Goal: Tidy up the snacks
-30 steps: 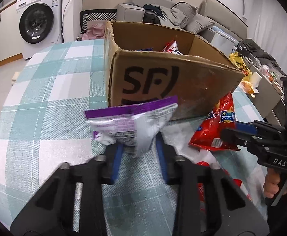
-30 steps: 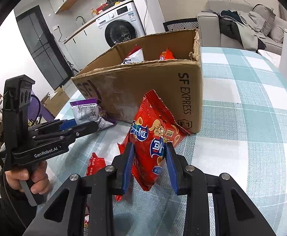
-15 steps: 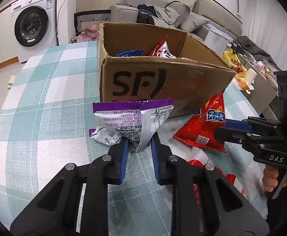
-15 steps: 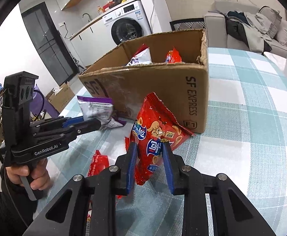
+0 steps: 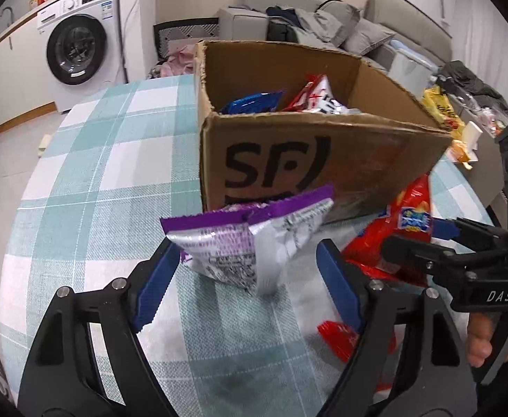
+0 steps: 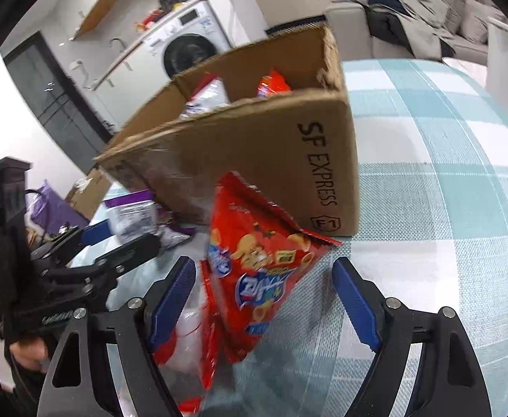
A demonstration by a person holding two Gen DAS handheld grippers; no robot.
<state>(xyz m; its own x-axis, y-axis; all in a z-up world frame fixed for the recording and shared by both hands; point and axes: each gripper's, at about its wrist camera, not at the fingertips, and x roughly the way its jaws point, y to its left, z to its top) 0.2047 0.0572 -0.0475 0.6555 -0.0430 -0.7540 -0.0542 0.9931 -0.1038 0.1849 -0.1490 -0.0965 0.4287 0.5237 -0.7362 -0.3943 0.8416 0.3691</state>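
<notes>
The purple-and-silver snack bag (image 5: 250,243) sits between the jaws of the left gripper (image 5: 247,278), which are opening; the blue pads stand clear of it on both sides, so nothing presses it, and whether it rests on the table or is dropping I cannot tell. The red snack bag (image 6: 257,271) is in the same position with the right gripper (image 6: 264,295): its jaws are opening too, fingers spread wide, pads off the foil, the bag blurred and tilted just in front of the box corner. Both bags lie outside the cardboard box (image 5: 323,160), close against its near wall, on the checked tablecloth (image 5: 97,180). Inside the box at least 3 packets show: a blue one (image 5: 250,102), a red-and-white one (image 5: 316,95) and, in the right wrist view, a small red one (image 6: 273,85). So part of the sorting looks done, while these 2 bags are left, along with another red packet (image 5: 340,338) on the cloth near the left gripper's right finger and more red foil low in the right wrist view. Beyond the table stand a washing machine (image 5: 80,45) and a grey sofa (image 5: 323,24) piled with clothes.
</notes>
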